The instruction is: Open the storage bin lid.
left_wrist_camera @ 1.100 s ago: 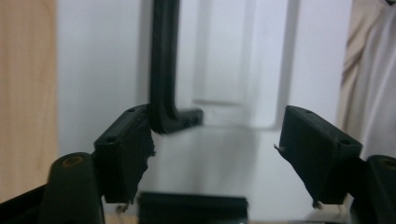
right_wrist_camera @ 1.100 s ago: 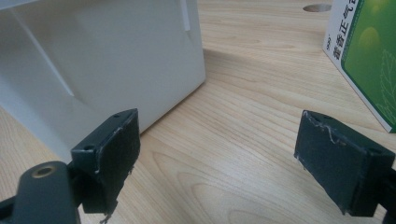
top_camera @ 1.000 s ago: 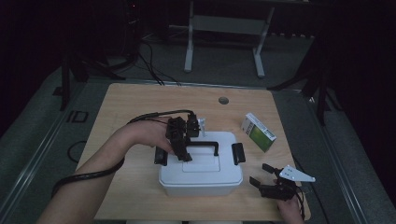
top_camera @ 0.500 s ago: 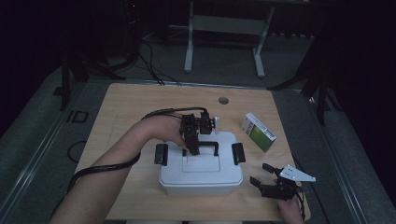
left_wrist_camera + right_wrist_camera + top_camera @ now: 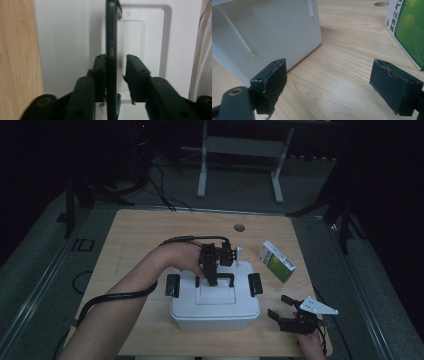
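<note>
**Left gripper took the bin's handle**

Dark floor surrounded the pale wooden table (image 5: 140, 235). Near its front edge sat the white plastic lidded bin (image 5: 215, 312). The left gripper (image 5: 116, 72) straddled its black carry handle (image 5: 111, 42), jaws narrowly apart, seemingly to lift. The right gripper (image 5: 329, 85) waited wide open by the front right corner, beside a green-and-white carton (image 5: 409, 30).

white box (image 5: 215, 307): smooth matt plastic | handle (image 5: 111, 50): glossy black plastic | table (image 5: 140, 235): pale wood grain | carton (image 5: 409, 27): glossy printed card
</note>
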`<state>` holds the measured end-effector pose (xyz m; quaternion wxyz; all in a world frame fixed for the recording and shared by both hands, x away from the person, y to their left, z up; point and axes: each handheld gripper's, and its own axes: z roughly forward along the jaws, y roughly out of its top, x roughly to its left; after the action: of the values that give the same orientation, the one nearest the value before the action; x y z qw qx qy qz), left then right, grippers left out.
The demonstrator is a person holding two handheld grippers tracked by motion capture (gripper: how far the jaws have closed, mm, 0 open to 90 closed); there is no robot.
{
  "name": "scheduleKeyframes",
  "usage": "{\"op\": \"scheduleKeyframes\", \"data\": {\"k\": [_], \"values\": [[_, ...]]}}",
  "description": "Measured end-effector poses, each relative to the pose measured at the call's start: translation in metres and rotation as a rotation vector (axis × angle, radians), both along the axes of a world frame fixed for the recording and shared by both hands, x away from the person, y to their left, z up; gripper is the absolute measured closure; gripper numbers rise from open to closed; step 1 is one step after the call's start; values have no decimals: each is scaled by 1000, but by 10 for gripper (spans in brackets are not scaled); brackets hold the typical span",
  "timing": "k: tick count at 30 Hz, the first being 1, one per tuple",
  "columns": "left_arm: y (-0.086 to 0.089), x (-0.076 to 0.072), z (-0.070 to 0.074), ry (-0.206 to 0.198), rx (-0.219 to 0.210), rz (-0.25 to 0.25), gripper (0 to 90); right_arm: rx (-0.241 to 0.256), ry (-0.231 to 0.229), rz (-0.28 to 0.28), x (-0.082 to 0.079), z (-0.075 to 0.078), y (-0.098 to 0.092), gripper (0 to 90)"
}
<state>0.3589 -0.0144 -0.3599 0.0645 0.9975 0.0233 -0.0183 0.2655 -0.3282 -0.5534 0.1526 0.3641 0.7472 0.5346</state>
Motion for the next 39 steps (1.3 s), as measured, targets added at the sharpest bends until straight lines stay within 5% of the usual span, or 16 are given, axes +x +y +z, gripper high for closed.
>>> {"op": "scheduleKeyframes", "data": {"k": [4,22,39], "values": [[-3,2,-2,31,0,9,784,-2,0,1,0,0,0,138],[-7,-1,-6,27,25,32,839,0,-2,5,0,0,0,138],[6,-2,25,-21,-3,45,839,3,3,3,0,0,0,138]]}}
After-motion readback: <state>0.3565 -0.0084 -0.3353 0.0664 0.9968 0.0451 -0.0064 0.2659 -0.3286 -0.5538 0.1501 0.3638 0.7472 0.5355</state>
